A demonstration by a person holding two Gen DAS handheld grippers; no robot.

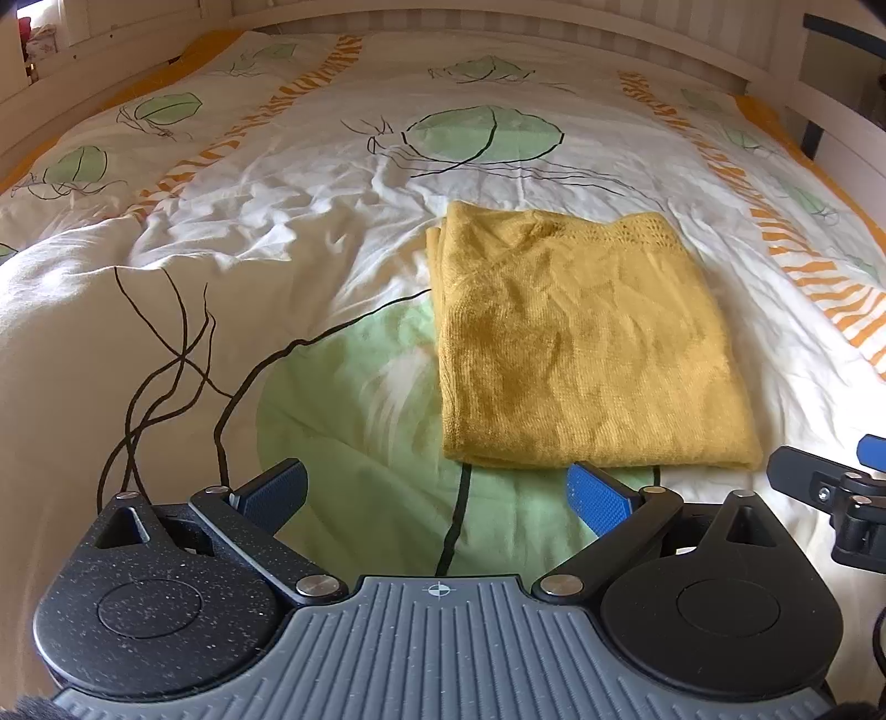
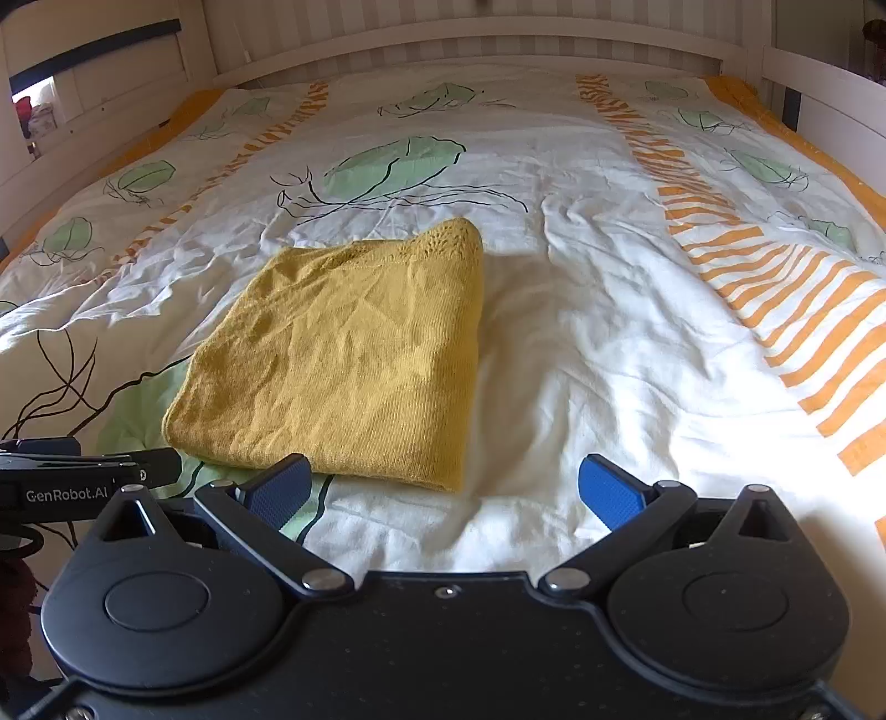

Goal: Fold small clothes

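Already folded, the yellow knit (image 1: pixel 587 343) lies flat on the bed (image 1: pixel 232 310).
It is seen at one o'clock of the left gripper (image 1: pixel 437 495), eleven o'clock of the right gripper (image 2: pixel 446 487); both sets of fingers are spread, empty, near its closest edge.

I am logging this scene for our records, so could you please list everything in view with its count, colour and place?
folded knit garment: one, mustard yellow, lying flat on the duvet just ahead of both grippers.
duvet cover: one, white with green leaf shapes, black lines and orange stripes, covering the bed.
bed frame: one, white, along the far end and the sides.
left gripper: one, black with blue pads, open, empty, near the garment's front edge.
right gripper: one, black with blue pads, open, empty, at the garment's front corner.
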